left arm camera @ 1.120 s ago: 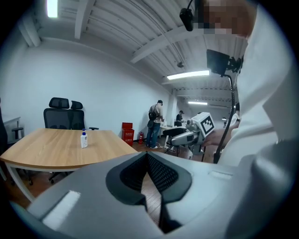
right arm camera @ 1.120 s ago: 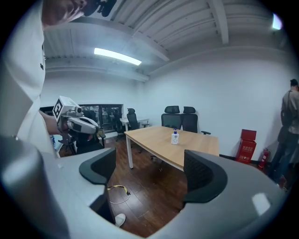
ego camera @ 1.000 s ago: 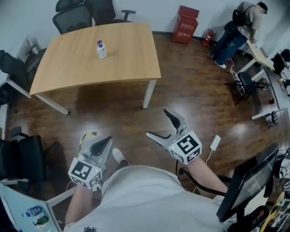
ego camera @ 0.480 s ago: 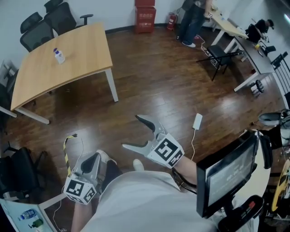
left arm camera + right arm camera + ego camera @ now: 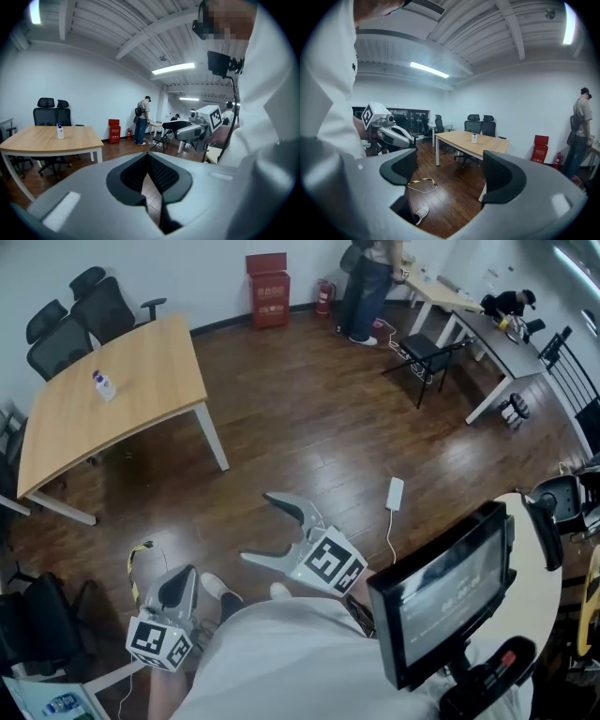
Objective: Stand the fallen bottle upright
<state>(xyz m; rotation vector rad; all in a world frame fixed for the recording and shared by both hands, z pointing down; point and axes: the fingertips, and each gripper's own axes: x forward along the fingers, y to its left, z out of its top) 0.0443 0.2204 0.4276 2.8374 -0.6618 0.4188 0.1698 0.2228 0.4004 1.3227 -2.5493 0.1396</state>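
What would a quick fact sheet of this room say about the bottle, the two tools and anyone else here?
Bottle: upright on the wooden table, far across the room
Left tool: jaws together, holding nothing
Right tool: jaws apart, holding nothing
Reach: both tools well short of the table
Other person: standing at a desk by the far wall

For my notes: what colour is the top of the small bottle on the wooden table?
Blue, on the small white bottle; the left gripper view shows it best.

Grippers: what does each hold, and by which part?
Nothing: the left gripper is shut and empty, the right gripper open; the bottle stands on the table.
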